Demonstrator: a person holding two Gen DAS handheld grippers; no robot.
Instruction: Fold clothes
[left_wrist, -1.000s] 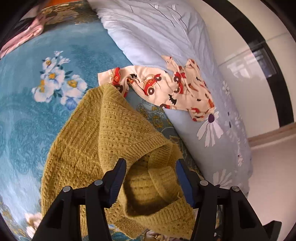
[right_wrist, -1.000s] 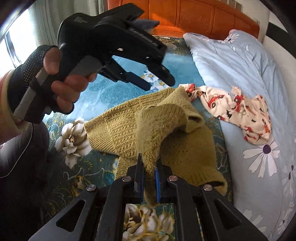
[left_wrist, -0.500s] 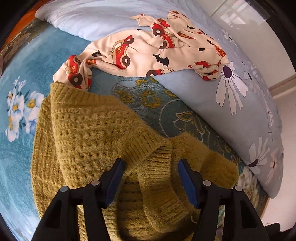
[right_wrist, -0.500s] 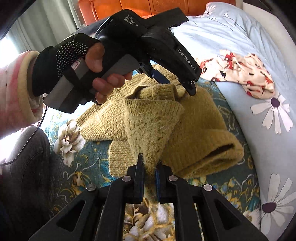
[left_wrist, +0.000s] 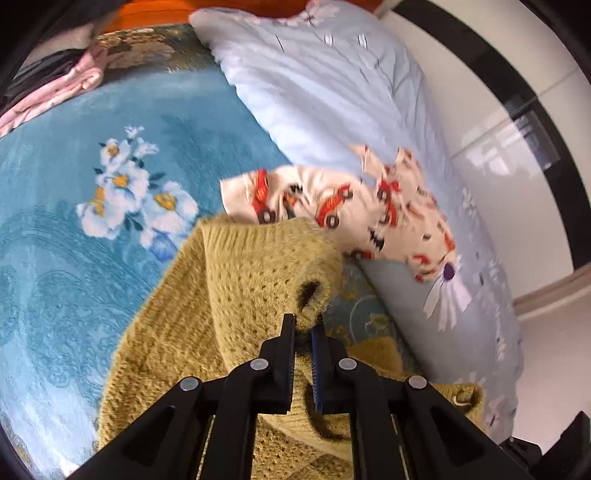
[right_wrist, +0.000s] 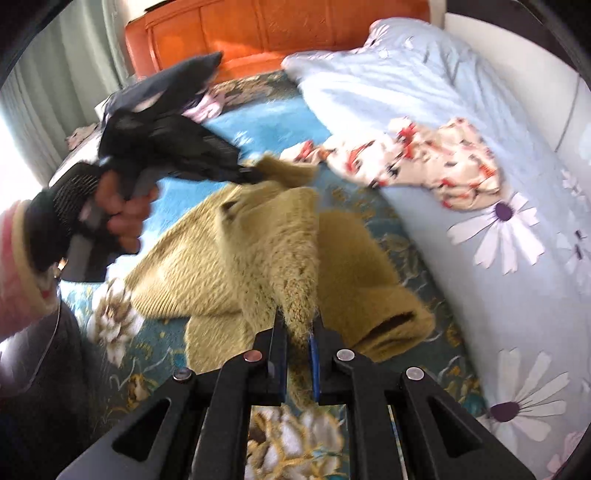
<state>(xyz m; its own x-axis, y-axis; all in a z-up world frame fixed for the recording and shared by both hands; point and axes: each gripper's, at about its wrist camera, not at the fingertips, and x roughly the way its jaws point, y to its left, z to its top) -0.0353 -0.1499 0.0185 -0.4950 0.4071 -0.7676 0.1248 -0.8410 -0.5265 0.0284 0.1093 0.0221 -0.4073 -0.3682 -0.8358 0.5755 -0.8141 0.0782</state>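
Left gripper (left_wrist: 303, 326) raised, pinching cuff of mustard-yellow knit sweater (left_wrist: 258, 266); right gripper (right_wrist: 297, 325) low, clamped on another fold. Sweater bunched, sleeves lifted off blue floral bedspread (left_wrist: 74, 240).

Bare blue bedspread (left_wrist: 66, 258) left; duvet (left_wrist: 332, 92), printed garment (left_wrist: 332, 199) block right.

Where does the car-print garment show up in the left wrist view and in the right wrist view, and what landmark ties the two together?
Left wrist: the car-print garment lies right of centre, just past the lifted sweater, on the edge of the pale duvet.
Right wrist: it sits upper right, on the same duvet, beyond the sweater.
Shared landmark: the white daisy with a purple centre beside the garment.
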